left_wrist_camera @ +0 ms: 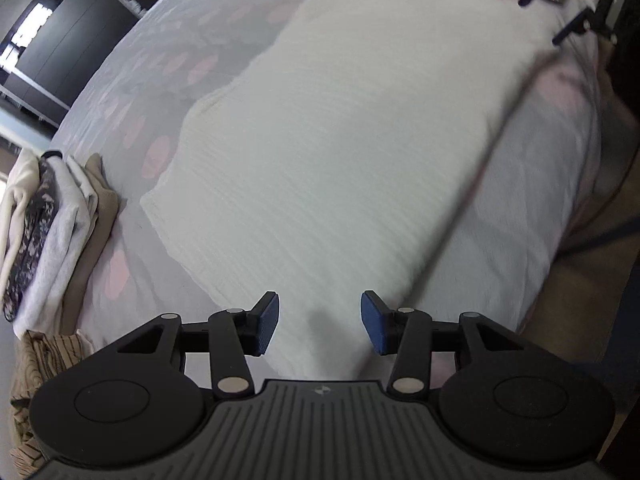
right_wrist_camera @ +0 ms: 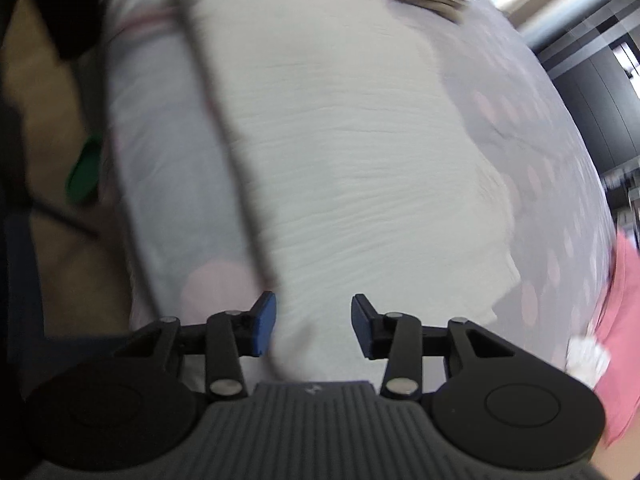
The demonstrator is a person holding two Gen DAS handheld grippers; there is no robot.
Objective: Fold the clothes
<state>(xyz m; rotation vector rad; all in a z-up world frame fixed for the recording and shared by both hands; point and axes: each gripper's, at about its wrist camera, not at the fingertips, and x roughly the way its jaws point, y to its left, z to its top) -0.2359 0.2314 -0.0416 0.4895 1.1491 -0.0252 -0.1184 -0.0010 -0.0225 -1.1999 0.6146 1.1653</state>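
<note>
White garment [left_wrist_camera: 340, 152], crinkly ribbed texture, lies spread flat on the bed [left_wrist_camera: 168, 48], long and roughly rectangular, one long edge straight and thick like a fold, the opposite edge wavy and uneven. Same garment in the right wrist view [right_wrist_camera: 360, 160], filling the middle, fine horizontal wrinkles, folded edge running down its left side; that view is motion-blurred. Bed cover is grey with pink dots. Left gripper [left_wrist_camera: 320, 322] hangs over the near end of the garment, jaws released, wide gap, blue pads [left_wrist_camera: 266, 326] empty, cloth visible between them but not pinched. Right gripper [right_wrist_camera: 314, 326] same: jaws released, nothing held, over the near end by the folded edge. Right gripper also shows far off in the left view [left_wrist_camera: 576, 28] at the garment's other end. Stack of folded clothes [left_wrist_camera: 52, 224] sits on the bed left of the garment, apart from it; striped tan cloth [left_wrist_camera: 36, 380] bunched just below the stack. Pink garment [right_wrist_camera: 616, 340] at the right edge of the right view, off the white one. Dark wardrobe [left_wrist_camera: 60, 52] behind the bed.
</note>
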